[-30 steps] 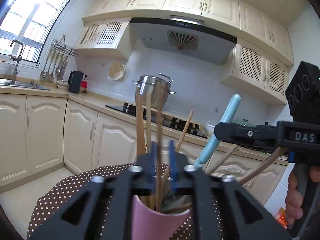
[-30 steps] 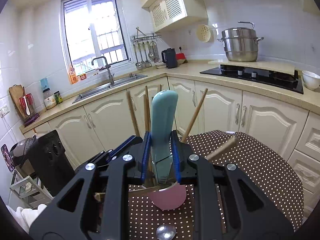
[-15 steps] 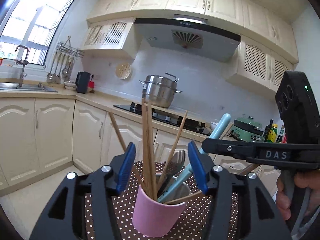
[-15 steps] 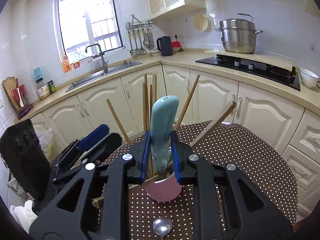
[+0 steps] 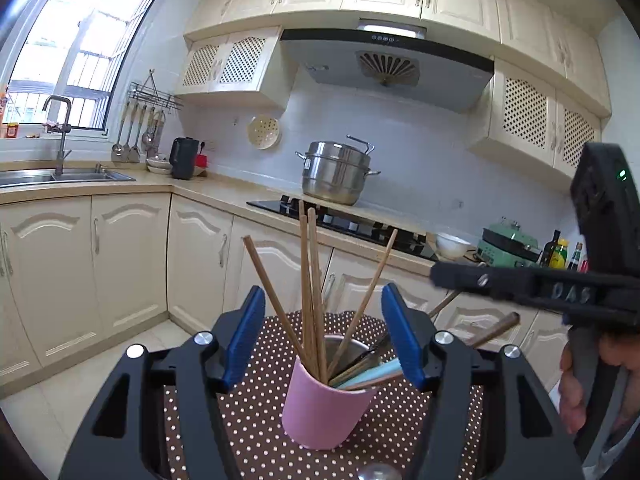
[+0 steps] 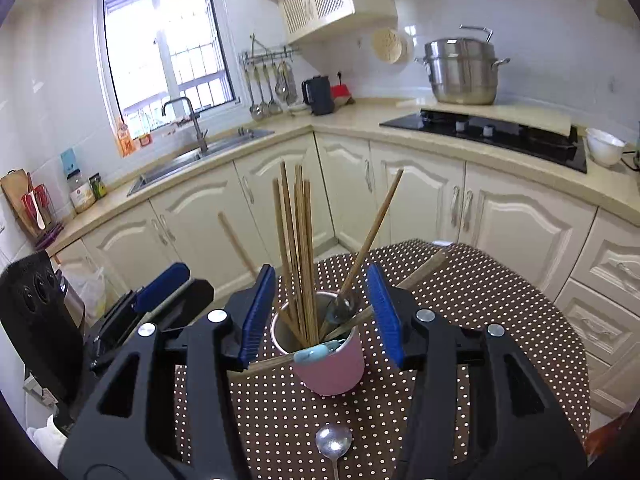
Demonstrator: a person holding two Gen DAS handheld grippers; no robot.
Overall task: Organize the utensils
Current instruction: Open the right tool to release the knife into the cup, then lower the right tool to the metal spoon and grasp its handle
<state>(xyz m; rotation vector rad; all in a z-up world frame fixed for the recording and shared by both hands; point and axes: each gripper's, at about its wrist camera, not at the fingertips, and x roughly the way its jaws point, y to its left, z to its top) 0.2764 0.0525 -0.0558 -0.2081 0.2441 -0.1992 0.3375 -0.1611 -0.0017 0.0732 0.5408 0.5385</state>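
Note:
A pink cup point(image 5: 326, 410) point(image 6: 334, 368) stands on the brown polka-dot table point(image 5: 260, 440) point(image 6: 480, 300). It holds several wooden chopsticks point(image 5: 310, 280) point(image 6: 298, 248), a metal utensil point(image 6: 340, 308) and a light blue handled utensil point(image 5: 374, 374) point(image 6: 316, 354) that leans over the rim. My left gripper point(image 5: 324, 336) is open and empty just behind the cup. My right gripper point(image 6: 320, 312) is open and empty, its fingers on either side of the cup. A metal spoon point(image 6: 333, 444) lies on the table in front of the cup.
Cream kitchen cabinets point(image 6: 520, 220) run behind the table. A steel pot point(image 5: 338, 174) stands by the black hob point(image 6: 500, 136). A sink point(image 6: 200, 152) sits under the window. The right gripper's body point(image 5: 540, 292) reaches in at the right of the left wrist view.
The left gripper let go of a chopstick and opened, then drew back. The right gripper opened and let go of the light blue utensil, which now rests in the cup.

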